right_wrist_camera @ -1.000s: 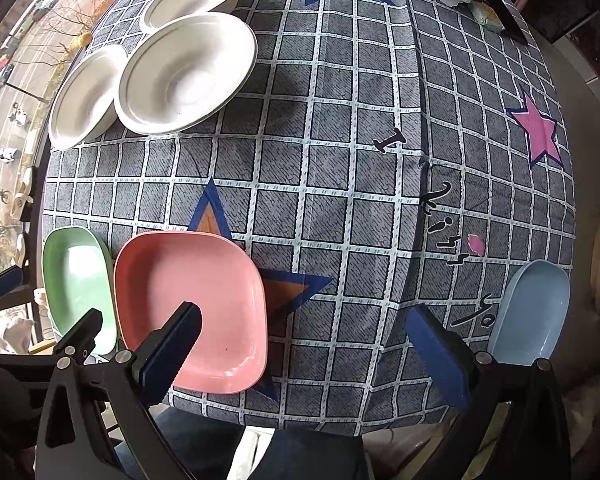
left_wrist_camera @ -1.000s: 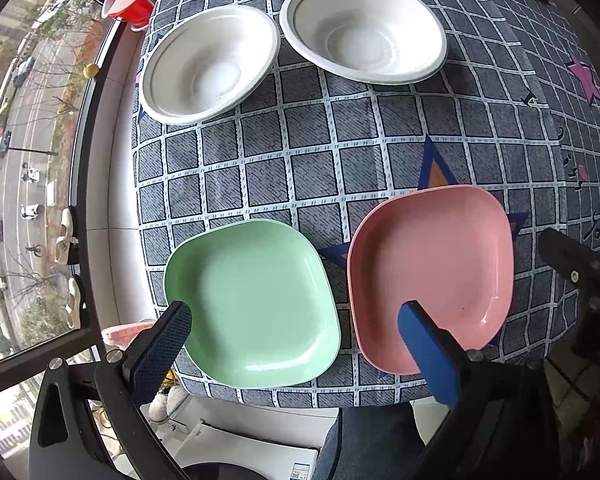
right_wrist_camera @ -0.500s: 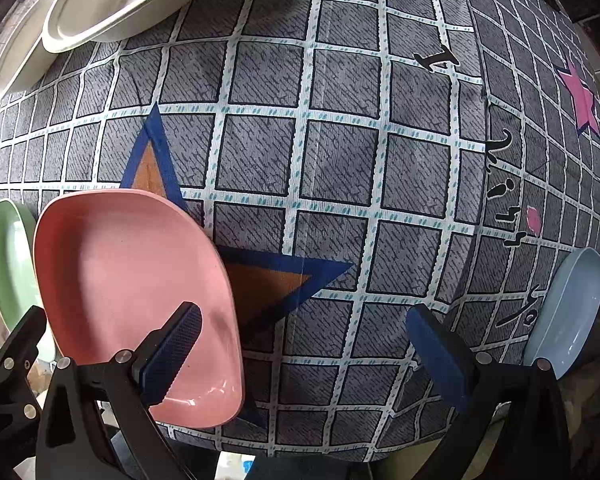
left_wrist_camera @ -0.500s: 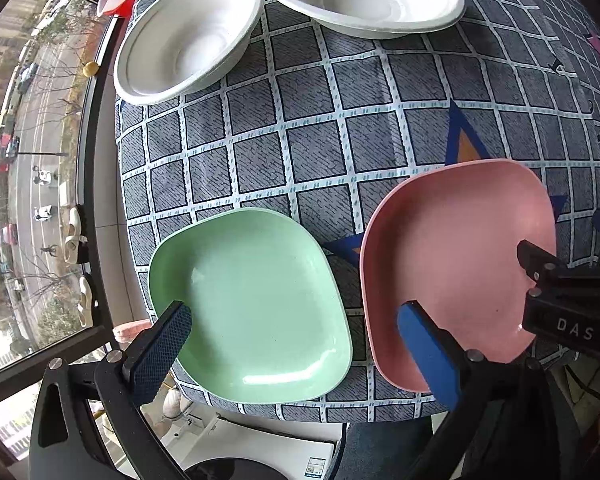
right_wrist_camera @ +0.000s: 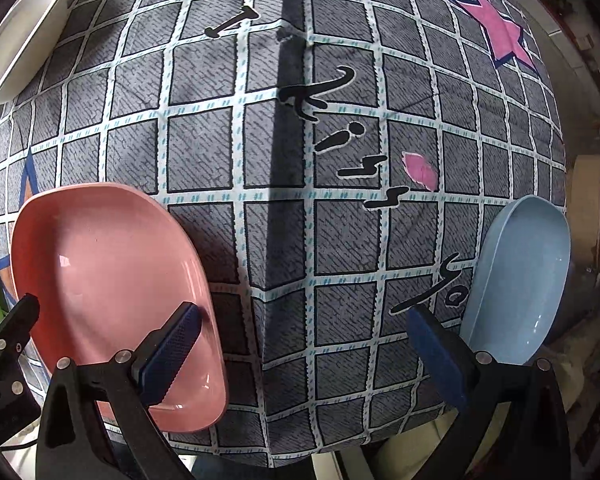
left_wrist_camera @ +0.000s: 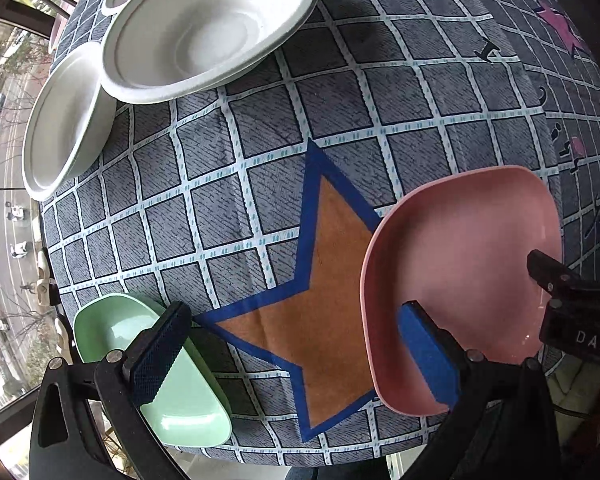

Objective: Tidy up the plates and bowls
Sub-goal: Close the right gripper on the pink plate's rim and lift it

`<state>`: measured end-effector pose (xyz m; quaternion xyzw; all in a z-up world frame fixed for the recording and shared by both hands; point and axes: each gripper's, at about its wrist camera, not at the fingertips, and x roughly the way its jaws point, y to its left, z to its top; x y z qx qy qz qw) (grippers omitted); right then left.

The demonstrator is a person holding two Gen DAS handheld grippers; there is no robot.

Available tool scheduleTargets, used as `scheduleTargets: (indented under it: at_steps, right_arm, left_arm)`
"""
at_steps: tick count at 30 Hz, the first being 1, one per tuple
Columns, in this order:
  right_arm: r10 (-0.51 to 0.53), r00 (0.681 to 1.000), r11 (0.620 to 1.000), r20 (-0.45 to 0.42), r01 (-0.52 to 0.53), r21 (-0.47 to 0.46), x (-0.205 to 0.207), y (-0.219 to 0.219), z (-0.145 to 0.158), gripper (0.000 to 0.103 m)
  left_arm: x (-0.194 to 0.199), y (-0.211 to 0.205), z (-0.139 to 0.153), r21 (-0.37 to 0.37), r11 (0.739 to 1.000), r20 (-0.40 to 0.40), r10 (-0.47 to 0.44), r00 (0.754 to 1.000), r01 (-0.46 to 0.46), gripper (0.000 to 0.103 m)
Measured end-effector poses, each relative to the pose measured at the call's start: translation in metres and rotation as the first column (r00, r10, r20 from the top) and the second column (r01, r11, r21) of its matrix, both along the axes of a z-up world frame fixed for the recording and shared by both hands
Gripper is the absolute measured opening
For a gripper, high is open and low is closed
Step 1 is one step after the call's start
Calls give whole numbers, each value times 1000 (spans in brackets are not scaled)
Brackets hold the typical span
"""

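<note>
Pink plate between open claws

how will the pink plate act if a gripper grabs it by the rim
The pink plate looks like rigid, glossy plastic, so it should stay stiff but may slip between the pads. It looks thin, so probably light for its size. Held by one edge, it will likely droop, and its low, sloped rim gives little to pinch.
</note>
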<state>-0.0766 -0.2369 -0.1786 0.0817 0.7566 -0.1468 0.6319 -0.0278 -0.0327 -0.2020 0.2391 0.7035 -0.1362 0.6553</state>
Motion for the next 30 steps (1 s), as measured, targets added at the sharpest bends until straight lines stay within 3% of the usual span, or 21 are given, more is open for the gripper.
scheduleTargets:
  at_steps: [5, 15, 20, 22, 27, 28, 30]
  right_arm:
    - [-29, 999, 994, 13, 28, 105, -19, -16, -8, 103]
    - [-59, 995, 990, 79, 48, 135, -64, 6, -30, 103]
    - [-75, 996, 986, 40, 69, 149, -39, -7, -19, 103]
    - [-80, 996, 985, 49, 72, 155, -32, -8, -17, 96]
    - [-2, 997, 982, 82, -14, 189, -27, 20, 0, 46]
    - [0, 997, 982, 81, -15, 188, -27, 23, 0, 42]
    - [-21, 997, 976, 76, 4, 218, -27, 26, -1, 24]
  left_arm:
    - [-2, -5, -19, -18, 998, -61, 53, 997, -55, 103]
    - [-27, 26, -40, -130, 977, -96, 158, 983, -170, 103]
    - [-17, 27, -39, -108, 978, -125, 162, 979, -176, 100]
    - [-6, 10, -29, -106, 983, -127, 138, 982, -152, 93]
    - [-12, -20, -15, -107, 994, -102, 15, 995, -26, 68]
    - [-14, -24, -14, -110, 994, -98, -7, 995, -4, 64]
    - [-19, -31, -9, -125, 992, -100, -40, 994, 27, 52]
